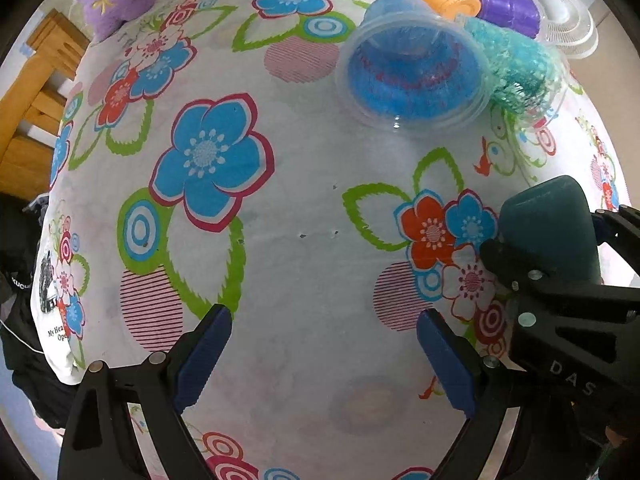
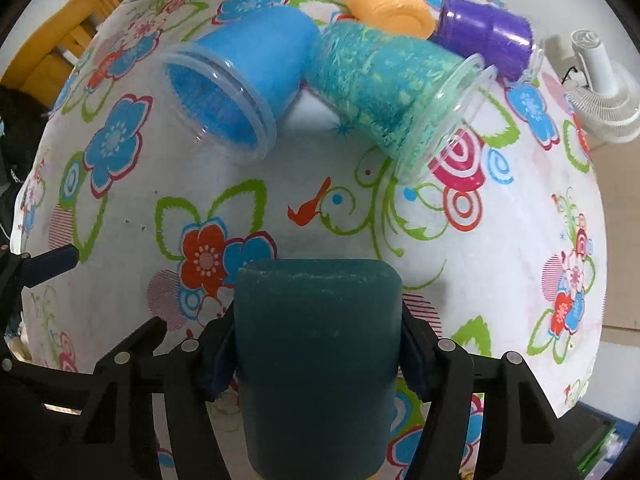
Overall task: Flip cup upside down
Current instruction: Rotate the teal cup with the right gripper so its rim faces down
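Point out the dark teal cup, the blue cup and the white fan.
dark teal cup (image 2: 316, 344): right wrist view, side wall between the fingers.
blue cup (image 2: 256, 52): right wrist view, outer side wall.
white fan (image 1: 560, 20): left wrist view, curved neck.

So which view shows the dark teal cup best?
The right wrist view: the dark teal cup fills the foreground, clamped between the right gripper pads. The left wrist view catches only part of it at the right edge, behind the gripper's black frame.

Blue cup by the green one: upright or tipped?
Tipped. The blue cup lies on its side, its open mouth facing the camera.
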### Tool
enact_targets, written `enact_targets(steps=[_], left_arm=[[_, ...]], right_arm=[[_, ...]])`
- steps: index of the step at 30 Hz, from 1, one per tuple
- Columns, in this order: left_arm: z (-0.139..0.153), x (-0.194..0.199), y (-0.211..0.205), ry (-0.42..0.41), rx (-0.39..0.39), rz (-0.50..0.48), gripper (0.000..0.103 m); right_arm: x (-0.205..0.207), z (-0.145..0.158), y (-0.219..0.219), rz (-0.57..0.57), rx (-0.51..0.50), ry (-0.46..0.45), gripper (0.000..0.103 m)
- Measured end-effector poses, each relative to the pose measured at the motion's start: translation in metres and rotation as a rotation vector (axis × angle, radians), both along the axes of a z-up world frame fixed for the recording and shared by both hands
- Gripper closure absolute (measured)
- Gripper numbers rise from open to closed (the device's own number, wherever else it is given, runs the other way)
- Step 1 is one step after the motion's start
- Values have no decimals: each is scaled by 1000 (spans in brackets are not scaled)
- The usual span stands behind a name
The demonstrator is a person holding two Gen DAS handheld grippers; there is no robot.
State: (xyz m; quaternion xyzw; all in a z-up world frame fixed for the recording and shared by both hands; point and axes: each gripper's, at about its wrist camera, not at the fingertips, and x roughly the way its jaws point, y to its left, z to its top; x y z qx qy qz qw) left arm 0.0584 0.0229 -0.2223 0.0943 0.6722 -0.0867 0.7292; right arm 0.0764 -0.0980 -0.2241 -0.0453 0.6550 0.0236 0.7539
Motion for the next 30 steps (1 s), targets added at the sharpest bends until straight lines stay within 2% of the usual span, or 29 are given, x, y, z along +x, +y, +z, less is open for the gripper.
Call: enact_targets(steps=[10,19,24,30], left_arm=[[51,-4,2,-84,-40,-16,8],[103,-15,10,-226,-7,-95,8],[123,-14,18,-285,-31,-90,8],[144,-20,22,-350,-23,-53,8]], right_arm=[[-27,67,4,-26,13,-143,34],[-41,119,8,-57,51,-300,34],[-49,144,15,-33,60,-393,34],[-57,164,11,13,99,-471,34]])
